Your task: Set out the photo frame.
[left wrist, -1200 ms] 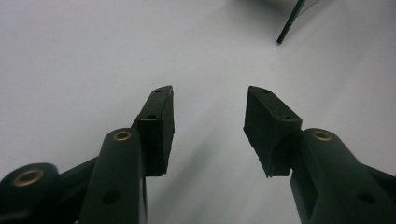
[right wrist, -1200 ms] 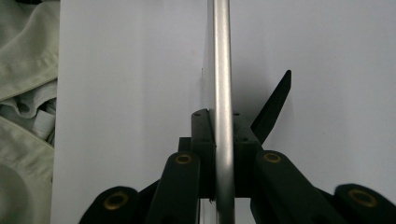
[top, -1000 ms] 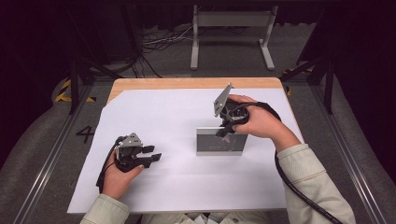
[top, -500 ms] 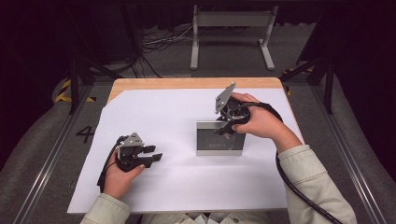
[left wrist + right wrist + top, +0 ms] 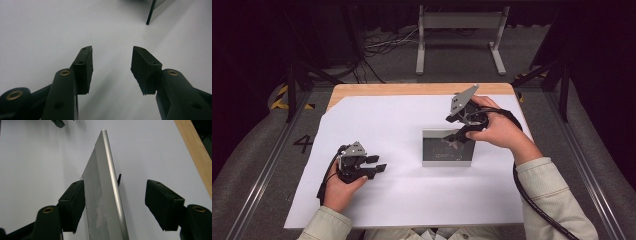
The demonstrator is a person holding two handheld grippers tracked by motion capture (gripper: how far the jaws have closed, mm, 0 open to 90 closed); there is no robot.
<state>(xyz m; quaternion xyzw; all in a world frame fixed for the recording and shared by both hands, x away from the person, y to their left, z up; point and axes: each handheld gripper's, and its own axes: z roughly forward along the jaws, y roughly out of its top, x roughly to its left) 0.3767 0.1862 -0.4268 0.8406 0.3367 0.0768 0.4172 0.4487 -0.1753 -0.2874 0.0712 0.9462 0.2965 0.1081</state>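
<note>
A silver picture frame (image 5: 447, 150) with a dark glass face stands on the white sheet (image 5: 387, 125), right of centre. It leans back on a thin black prop (image 5: 119, 180). My right gripper (image 5: 457, 137) sits over its top edge and the jaws have just been opening. In the right gripper view the frame's edge (image 5: 105, 170) runs between the pads of the right gripper (image 5: 115, 202): the left pad is close to the glass, the right pad well clear. My left gripper (image 5: 379, 169) rests low at the sheet's left, open and empty (image 5: 111, 67). A corner of the frame (image 5: 155, 10) shows far ahead of it.
The white sheet covers a wooden table whose bare edge (image 5: 412, 89) shows at the back. Beyond the table stand a grey metal rack (image 5: 459, 22) and floor cables (image 5: 382, 45). A black cable (image 5: 532, 200) trails from the right gripper along the sleeve.
The right gripper's jaws have spread apart off the frame's top edge, and the frame's face shows taller than a second ago. The left hand has kept still.
</note>
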